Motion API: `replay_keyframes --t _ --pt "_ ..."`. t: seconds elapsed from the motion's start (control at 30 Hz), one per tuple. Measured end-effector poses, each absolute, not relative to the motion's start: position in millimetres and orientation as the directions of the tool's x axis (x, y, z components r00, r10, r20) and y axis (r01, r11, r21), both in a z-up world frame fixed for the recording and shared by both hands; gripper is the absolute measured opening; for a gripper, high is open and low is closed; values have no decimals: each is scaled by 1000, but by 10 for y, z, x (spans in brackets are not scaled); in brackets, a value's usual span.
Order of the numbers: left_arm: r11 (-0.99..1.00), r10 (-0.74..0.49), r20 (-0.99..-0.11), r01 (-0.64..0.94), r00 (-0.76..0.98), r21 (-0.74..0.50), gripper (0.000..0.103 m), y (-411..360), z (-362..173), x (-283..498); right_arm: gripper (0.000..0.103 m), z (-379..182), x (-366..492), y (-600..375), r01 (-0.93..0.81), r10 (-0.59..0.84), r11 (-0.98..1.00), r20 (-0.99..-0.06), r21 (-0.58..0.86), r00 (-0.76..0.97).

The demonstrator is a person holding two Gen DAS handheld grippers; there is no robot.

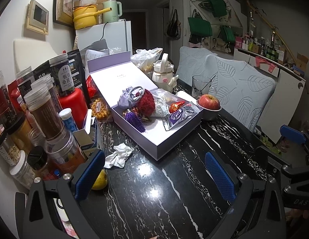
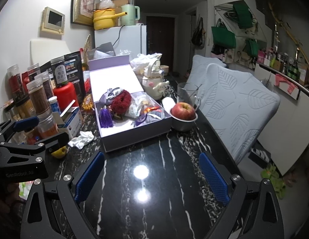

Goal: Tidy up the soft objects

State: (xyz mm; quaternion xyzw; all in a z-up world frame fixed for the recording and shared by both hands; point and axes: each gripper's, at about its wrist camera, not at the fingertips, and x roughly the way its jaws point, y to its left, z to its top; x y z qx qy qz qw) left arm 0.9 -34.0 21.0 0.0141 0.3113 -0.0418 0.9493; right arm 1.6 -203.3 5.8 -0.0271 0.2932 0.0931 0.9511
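**Both tongs spread wide over the marble table, nothing held**

Plainly, the left gripper point(image 1: 156, 171) hovers above the black, white-veined table point(image 1: 174, 189) with its blue-padded fingers point(image 1: 219, 176) far apart and nothing between them. The right gripper point(image 2: 151, 175) hangs beside it in the same posture, jaws wide and bare, over a glossy patch of the table point(image 2: 154, 199) where two lamp reflections shine.

Just ahead of both lies an open lavender box point(image 1: 174, 137) with its lid folded back. Inside, at the far end, sit the soft things: a fuzzy red ball point(image 1: 145, 101), a grey-lilac pouch point(image 1: 124, 100) touching it on the left, and a purple tassel point(image 1: 134, 119) lying in front of them. Snack packets point(image 1: 178, 115) fill the right side of the box.

Near the box's left front corner rests a crumpled white tissue point(image 1: 119, 155) on the table, and closer to the left gripper a yellow-green pear point(image 1: 99, 180) peeks out beside its left finger. Right of the box, a red apple point(image 1: 208, 101) sits in a small metal bowl point(image 1: 210, 114), with a glass mug point(image 1: 201, 86) and a cream teapot point(image 1: 163, 73) behind. Jars and bottles point(image 1: 45, 107) crowd the left edge.
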Motion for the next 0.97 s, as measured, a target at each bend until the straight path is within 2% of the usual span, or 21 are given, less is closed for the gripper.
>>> replay_keyframes --t 0.97 --pt "996 -80 -620 94 780 -11 102 -297 132 -71 97 15 -97 -2029 -187 160 982 -575 14 802"
